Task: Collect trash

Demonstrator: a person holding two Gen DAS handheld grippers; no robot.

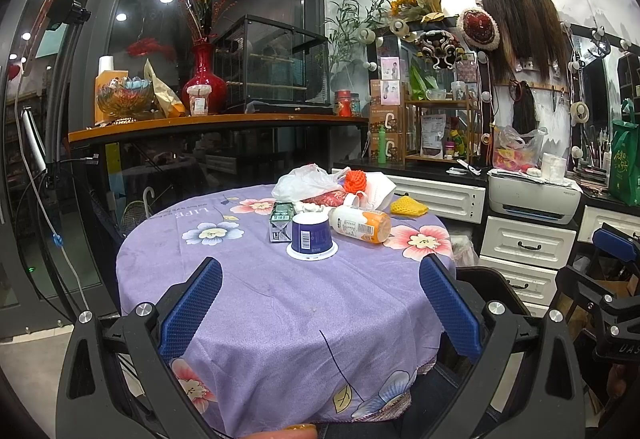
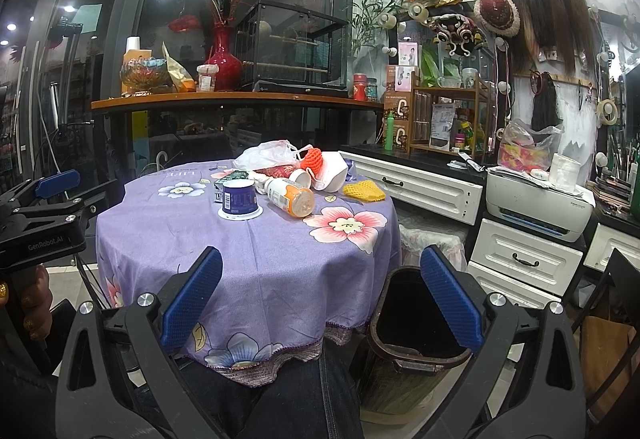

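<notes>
Trash lies at the far side of a round table with a purple flowered cloth (image 1: 280,299) (image 2: 260,251): an upturned blue cup (image 1: 311,236) (image 2: 239,200), a tipped white and orange bottle (image 1: 360,224) (image 2: 290,196), a green carton (image 1: 281,220), a white plastic bag (image 1: 304,181) (image 2: 266,154), orange foam netting (image 1: 355,180) (image 2: 315,159), yellow foam netting (image 1: 408,206) (image 2: 364,191) and a white mask (image 2: 330,171). My left gripper (image 1: 320,315) is open and empty over the near table edge. My right gripper (image 2: 320,303) is open and empty, above a dark waste bin (image 2: 416,323) beside the table.
White drawers and a printer (image 2: 538,205) stand at the right. A dark counter with a red vase (image 2: 224,55) and a glass cage runs behind the table. The other gripper shows at the left edge of the right wrist view (image 2: 44,207). A person's leg in jeans (image 2: 288,399) is below.
</notes>
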